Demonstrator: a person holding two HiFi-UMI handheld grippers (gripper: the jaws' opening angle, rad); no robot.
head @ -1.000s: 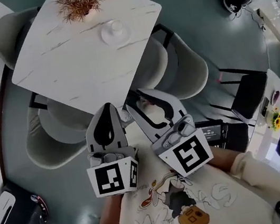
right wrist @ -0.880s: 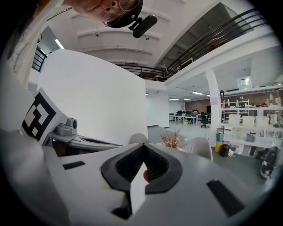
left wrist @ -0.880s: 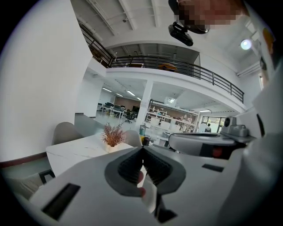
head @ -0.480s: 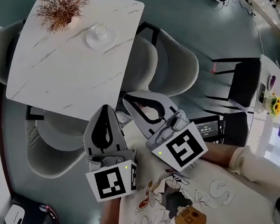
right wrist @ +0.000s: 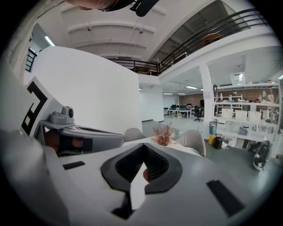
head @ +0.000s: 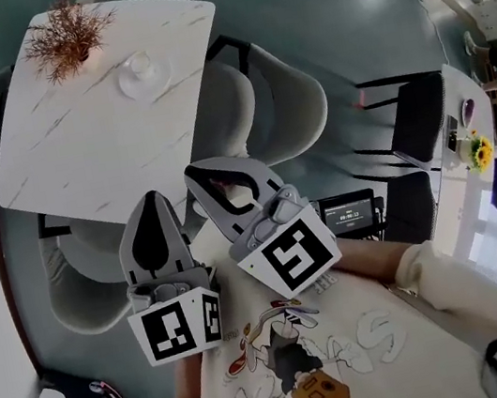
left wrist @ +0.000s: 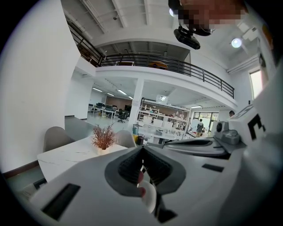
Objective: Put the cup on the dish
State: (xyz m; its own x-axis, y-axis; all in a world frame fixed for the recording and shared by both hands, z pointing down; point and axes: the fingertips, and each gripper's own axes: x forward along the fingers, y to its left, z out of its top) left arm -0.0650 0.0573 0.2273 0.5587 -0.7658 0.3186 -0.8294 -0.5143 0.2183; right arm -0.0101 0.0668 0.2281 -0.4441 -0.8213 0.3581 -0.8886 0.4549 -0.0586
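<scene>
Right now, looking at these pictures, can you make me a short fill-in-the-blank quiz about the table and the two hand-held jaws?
1. The cup sits on a white ___.
2. The cup and the dried plant both stand on the marble ___.
3. The left gripper and the right gripper both have their jaws ___, holding nothing.
Missing words: dish; table; shut.

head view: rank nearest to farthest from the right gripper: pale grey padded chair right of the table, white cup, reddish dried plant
1. Pale grey padded chair, just ahead of the right gripper.
2. White cup, on the marble table's far side.
3. Reddish dried plant, far left corner.
</scene>
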